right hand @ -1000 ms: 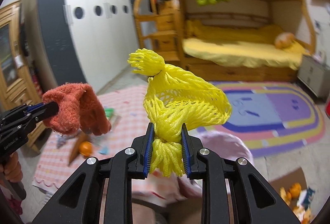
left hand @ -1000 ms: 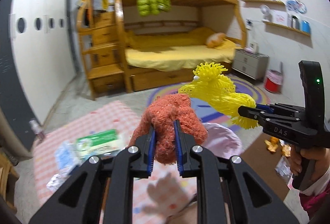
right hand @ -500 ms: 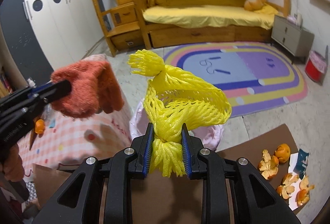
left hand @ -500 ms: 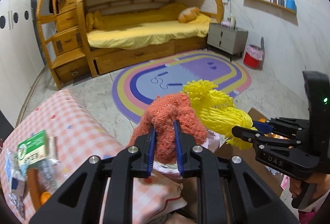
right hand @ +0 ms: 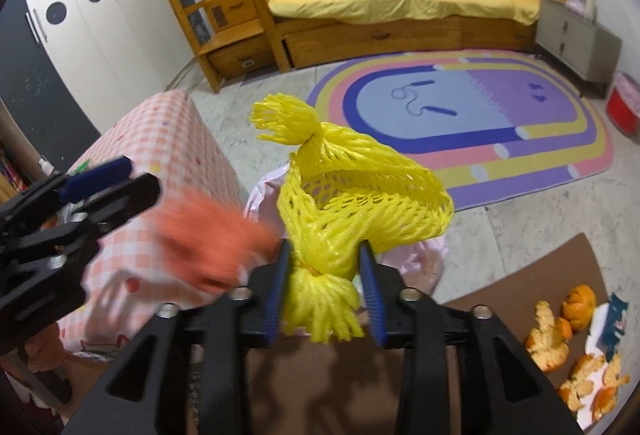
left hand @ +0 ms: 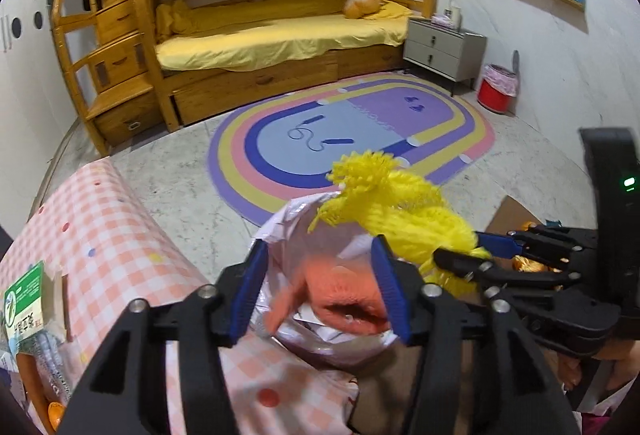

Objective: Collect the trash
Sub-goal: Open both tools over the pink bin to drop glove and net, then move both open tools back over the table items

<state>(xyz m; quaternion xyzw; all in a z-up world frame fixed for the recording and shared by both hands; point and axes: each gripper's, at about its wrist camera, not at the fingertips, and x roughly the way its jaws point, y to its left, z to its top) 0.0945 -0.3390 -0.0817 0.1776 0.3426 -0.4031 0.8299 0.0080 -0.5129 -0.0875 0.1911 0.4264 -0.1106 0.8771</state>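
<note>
Where clamped before, orange glove (left hand: 340, 299) now loose between opening left hand-held gripper (left hand: 320, 295) jaws.

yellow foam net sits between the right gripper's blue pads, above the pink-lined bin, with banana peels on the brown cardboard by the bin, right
Not quite: the peels on the brown cardboard are orange peels, not banana, as the right wrist view shows. The rest holds: the yellow foam net sits between the right gripper's opening blue pads, above the pink-lined bin.

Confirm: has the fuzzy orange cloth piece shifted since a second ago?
Yes. The fuzzy orange cloth piece has dropped from bunk-bed height toward the pink bag; left gripper opening.
</note>
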